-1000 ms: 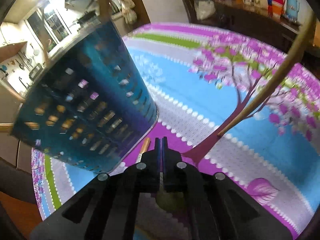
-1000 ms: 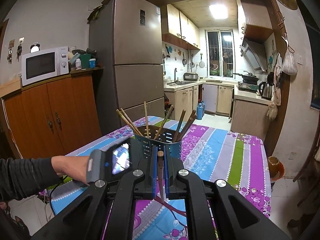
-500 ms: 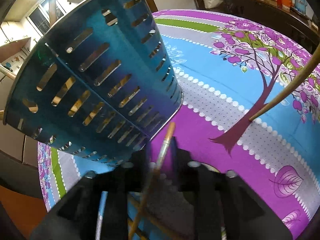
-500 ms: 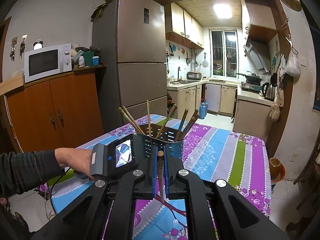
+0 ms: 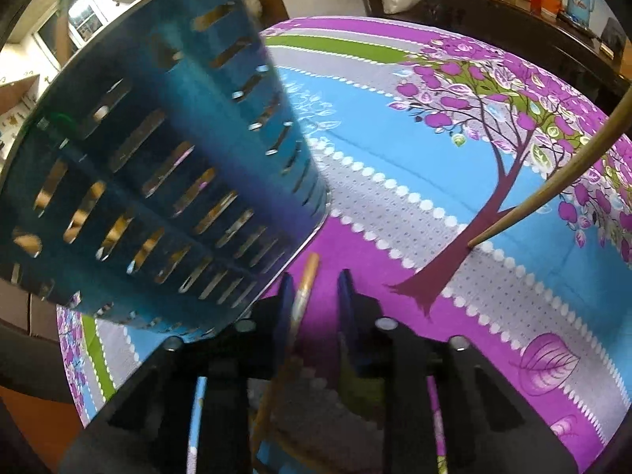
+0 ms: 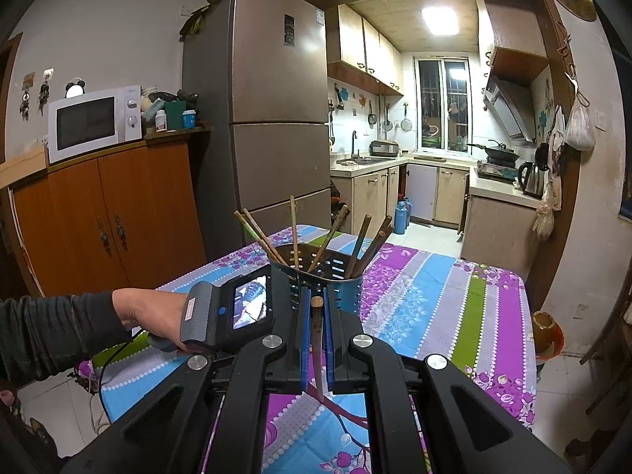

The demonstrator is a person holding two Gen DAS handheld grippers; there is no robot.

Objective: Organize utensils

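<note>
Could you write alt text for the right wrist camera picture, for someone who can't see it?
A black right gripper is shut on a dark chopstick over a striped floral tablecloth; beyond stands a blue slotted holder full of chopsticks.

The left wrist camera looks steeply down, very close to the blue slotted holder [image 5: 158, 181] at frame left. The right wrist camera faces the kitchen, farther back; both share this holder [image 6: 320, 272] and the tablecloth [image 5: 414, 166].

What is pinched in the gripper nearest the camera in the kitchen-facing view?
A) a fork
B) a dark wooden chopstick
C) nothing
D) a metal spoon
B: in the right wrist view, the right gripper has its blue pads closed on a dark wooden chopstick.
</note>
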